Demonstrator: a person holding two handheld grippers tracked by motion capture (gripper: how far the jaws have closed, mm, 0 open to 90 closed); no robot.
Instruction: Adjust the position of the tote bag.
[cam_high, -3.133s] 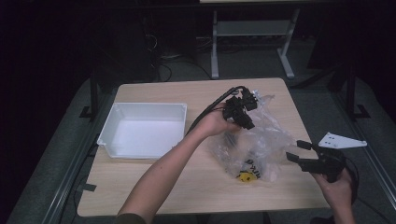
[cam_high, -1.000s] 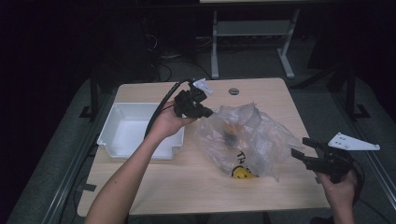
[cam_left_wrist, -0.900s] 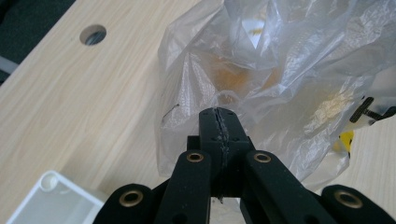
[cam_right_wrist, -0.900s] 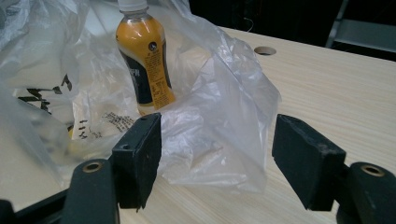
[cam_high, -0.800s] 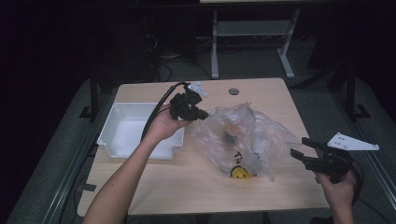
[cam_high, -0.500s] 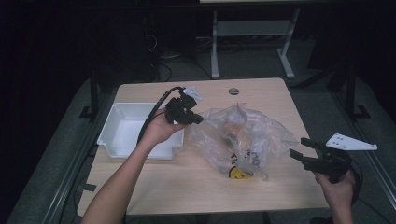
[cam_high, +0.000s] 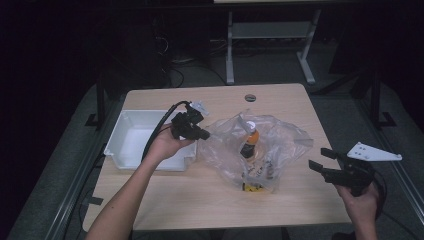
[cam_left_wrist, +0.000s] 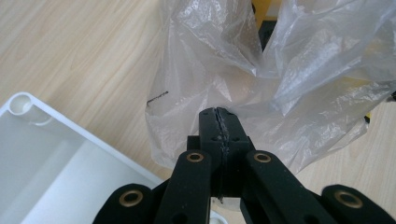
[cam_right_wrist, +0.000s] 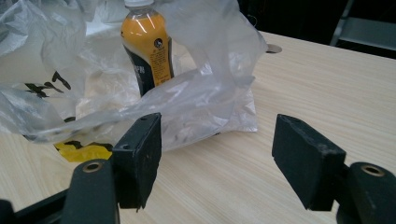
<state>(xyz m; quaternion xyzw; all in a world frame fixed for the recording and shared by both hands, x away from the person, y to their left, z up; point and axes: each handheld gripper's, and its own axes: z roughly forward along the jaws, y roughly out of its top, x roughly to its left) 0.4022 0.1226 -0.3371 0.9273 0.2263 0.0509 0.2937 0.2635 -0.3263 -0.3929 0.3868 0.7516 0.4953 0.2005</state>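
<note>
A crumpled clear plastic bag (cam_high: 280, 145) lies on the middle of the wooden table (cam_high: 165, 200). Inside it an orange drink bottle (cam_high: 249, 142) stands upright, with a yellow item (cam_high: 252, 187) at the bag's near end. My left gripper (cam_high: 204, 134) is shut on the bag's left edge, close to the white tray (cam_high: 125, 145). The left gripper view shows its jaws (cam_left_wrist: 219, 114) pinching the film of the bag (cam_left_wrist: 224, 70). At the table's right front edge my right gripper (cam_high: 319, 160) is open with nothing in it. In its own view the right gripper (cam_right_wrist: 217, 144) faces the bag (cam_right_wrist: 187, 102) and the bottle (cam_right_wrist: 147, 46).
The white tray is empty and sits at the table's left side. A round grommet (cam_high: 250, 97) marks the table's far edge. A small white scrap (cam_high: 200, 106) lies behind the tray. Metal frame legs (cam_high: 230, 55) stand on the floor beyond the table.
My left hand has moved left and down toward the tray, drawing the bag's edge with it. The bag has sagged lower around the bottle. The right gripper has stayed in place.
</note>
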